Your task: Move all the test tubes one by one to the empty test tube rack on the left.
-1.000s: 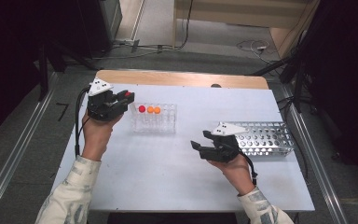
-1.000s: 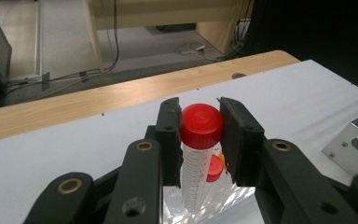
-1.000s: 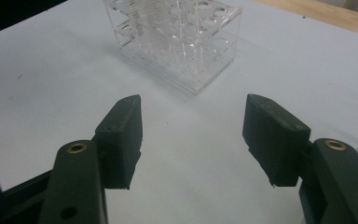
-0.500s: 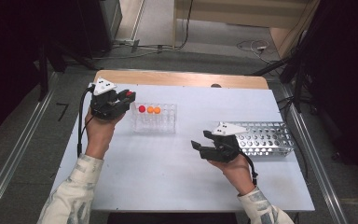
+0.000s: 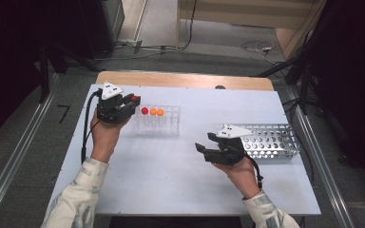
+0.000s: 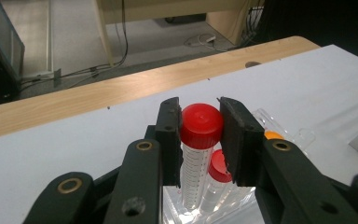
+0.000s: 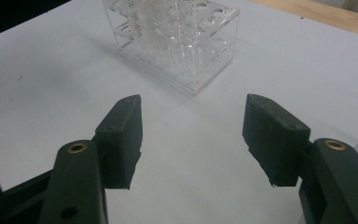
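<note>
Two grippers on the counter: left gripper clenched on a red-capped tube held upright just above the clear rack, beside another red-capped tube seated there, while right gripper hovers released, well apart, near the metal rack.

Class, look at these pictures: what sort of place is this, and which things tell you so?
Probably a lab-style workbench: a clear tube rack on a white table, a red-capped graduated tube held in the left tool, and a perforated metal rack.
</note>
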`<state>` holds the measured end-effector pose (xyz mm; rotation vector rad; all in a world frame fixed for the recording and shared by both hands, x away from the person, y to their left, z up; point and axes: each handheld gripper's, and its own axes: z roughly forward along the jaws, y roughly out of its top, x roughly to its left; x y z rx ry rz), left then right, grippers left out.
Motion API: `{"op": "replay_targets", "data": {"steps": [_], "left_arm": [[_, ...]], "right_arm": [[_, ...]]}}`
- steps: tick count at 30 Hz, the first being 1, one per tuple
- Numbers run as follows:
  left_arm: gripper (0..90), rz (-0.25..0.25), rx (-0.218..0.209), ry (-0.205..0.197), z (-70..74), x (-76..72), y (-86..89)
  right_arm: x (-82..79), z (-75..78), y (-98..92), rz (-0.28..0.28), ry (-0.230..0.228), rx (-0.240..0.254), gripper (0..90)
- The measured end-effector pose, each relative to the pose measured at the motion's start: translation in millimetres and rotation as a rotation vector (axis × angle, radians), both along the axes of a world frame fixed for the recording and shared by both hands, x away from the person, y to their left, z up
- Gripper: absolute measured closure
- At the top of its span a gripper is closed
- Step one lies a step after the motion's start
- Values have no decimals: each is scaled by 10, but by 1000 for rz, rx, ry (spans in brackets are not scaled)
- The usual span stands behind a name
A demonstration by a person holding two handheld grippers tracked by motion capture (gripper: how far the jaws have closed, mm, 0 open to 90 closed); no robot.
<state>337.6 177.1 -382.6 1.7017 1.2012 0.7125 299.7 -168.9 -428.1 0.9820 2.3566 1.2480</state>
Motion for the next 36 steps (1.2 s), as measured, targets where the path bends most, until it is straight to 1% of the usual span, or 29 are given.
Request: {"op": "replay_targets", "data": {"steps": [4,10,18,24,30,36], "left_arm": [[703,2,-1,1,-39,-1,-7],[701,2,9,3,-80,-11,-29],[700,6,14,15,-167,-1,-39],[689,3,20,16,-186,3,-52],[662,5,17,22,-187,1,-51],[648,8,1,17,-179,-14,-36]], "right_arm": [[-1,-4,5,1,1,-4,364],[-3,-9,14,2,0,-9,363],[-5,-13,17,4,1,-10,363],[-2,-16,15,0,3,-10,363],[-3,-17,14,1,3,-10,363],[-3,-16,12,1,3,-9,363]]}}
